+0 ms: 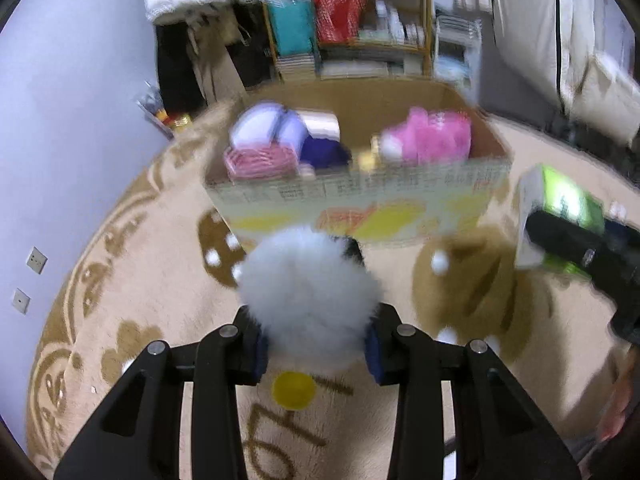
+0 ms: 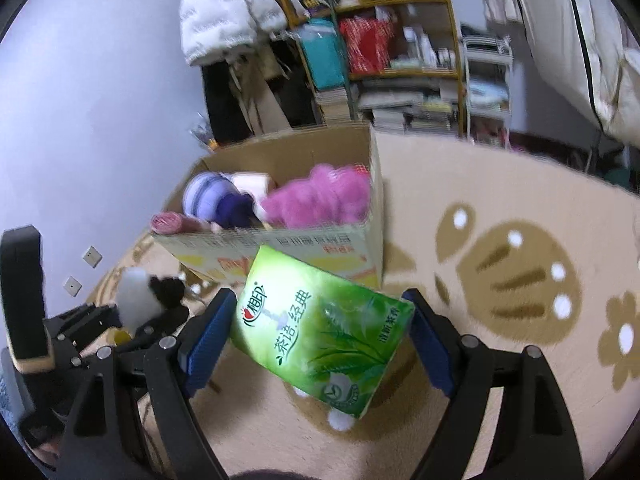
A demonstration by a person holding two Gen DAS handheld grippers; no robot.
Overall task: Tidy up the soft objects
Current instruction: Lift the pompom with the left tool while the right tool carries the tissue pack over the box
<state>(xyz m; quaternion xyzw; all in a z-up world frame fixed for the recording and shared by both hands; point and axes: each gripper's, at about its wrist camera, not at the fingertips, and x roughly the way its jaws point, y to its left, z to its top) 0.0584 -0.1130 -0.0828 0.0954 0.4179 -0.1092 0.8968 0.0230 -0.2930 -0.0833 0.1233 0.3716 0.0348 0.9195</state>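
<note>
Both grippers are loaded: my left gripper (image 1: 316, 354) clamps the white fluffy toy (image 1: 308, 292), my right gripper (image 2: 320, 344) pinches the green tissue pack (image 2: 320, 336). The cardboard box (image 1: 360, 196) sits ahead; the tilted pack could slip before reaching it.

Right gripper (image 2: 322, 334) clamps green tissue pack (image 2: 320, 332); cardboard box (image 2: 280, 240) beyond.

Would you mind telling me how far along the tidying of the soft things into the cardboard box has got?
Done: the cardboard box on the rug already holds a pink plush, a striped purple item and a pink roll.
In hand: the left gripper is shut on a white fluffy toy; the right gripper is clamped on a green tissue pack.
Left: both still need dropping into the box.
</note>
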